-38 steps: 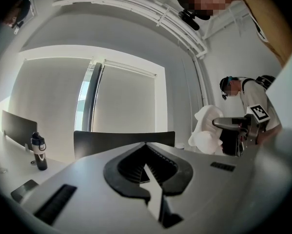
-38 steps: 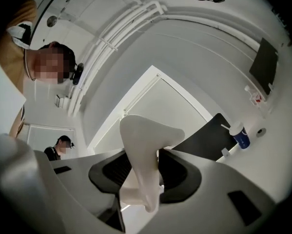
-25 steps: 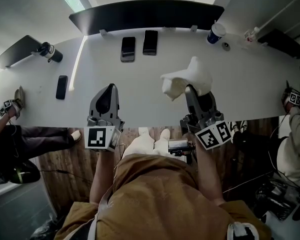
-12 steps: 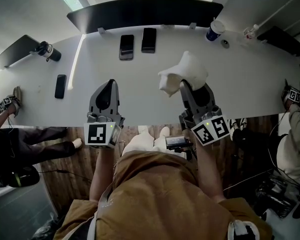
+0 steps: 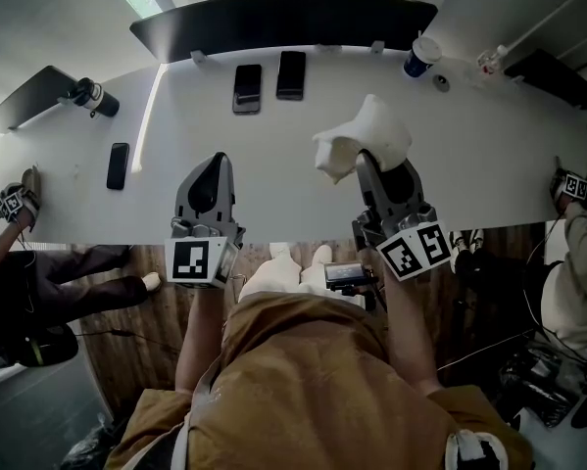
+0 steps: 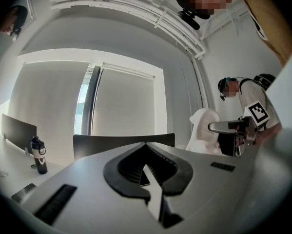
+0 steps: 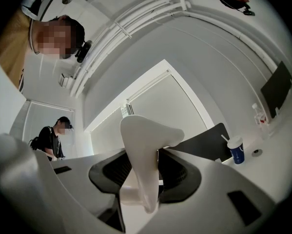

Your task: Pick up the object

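My right gripper [image 5: 371,167] has nudged the white object [image 5: 365,138] slightly farther over the table [image 5: 273,179]. Its half-closed jaws clamp the object's near end, the long axis running away from me. The left gripper [image 5: 211,176], closed and empty, rests well left.

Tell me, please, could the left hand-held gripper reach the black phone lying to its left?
Probably yes: the left hand-held gripper holds nothing, and only bare table separates it from the phone.
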Action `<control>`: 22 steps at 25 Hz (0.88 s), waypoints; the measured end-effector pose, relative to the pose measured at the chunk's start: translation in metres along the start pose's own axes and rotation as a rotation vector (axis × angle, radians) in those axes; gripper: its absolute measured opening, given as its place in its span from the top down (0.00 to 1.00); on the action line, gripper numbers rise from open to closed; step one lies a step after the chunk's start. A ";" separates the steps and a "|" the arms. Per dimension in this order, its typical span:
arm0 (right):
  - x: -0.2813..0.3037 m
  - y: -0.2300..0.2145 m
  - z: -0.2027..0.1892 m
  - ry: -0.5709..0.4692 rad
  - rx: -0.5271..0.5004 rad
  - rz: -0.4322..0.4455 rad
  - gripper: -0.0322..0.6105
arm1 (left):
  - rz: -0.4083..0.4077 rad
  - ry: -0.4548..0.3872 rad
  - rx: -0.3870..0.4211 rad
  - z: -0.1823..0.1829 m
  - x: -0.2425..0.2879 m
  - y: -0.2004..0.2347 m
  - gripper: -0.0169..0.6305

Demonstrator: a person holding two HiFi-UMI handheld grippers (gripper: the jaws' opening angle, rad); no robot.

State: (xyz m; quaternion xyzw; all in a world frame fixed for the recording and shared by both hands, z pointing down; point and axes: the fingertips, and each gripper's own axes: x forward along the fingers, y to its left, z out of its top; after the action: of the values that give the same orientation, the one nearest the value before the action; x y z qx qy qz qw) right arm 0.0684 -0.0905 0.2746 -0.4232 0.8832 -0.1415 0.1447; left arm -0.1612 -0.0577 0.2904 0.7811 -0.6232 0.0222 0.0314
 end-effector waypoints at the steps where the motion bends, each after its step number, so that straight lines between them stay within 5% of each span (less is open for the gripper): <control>1: -0.001 0.000 0.000 -0.001 -0.001 -0.002 0.68 | 0.000 -0.001 0.000 0.000 0.000 -0.001 0.96; 22: -0.010 0.004 0.003 0.004 -0.038 -0.016 0.68 | 0.011 -0.016 0.003 0.005 -0.012 -0.002 0.96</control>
State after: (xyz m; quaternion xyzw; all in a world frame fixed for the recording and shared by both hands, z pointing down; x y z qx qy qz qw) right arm 0.0733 -0.0804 0.2715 -0.4328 0.8825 -0.1266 0.1336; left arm -0.1623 -0.0460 0.2840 0.7778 -0.6278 0.0168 0.0252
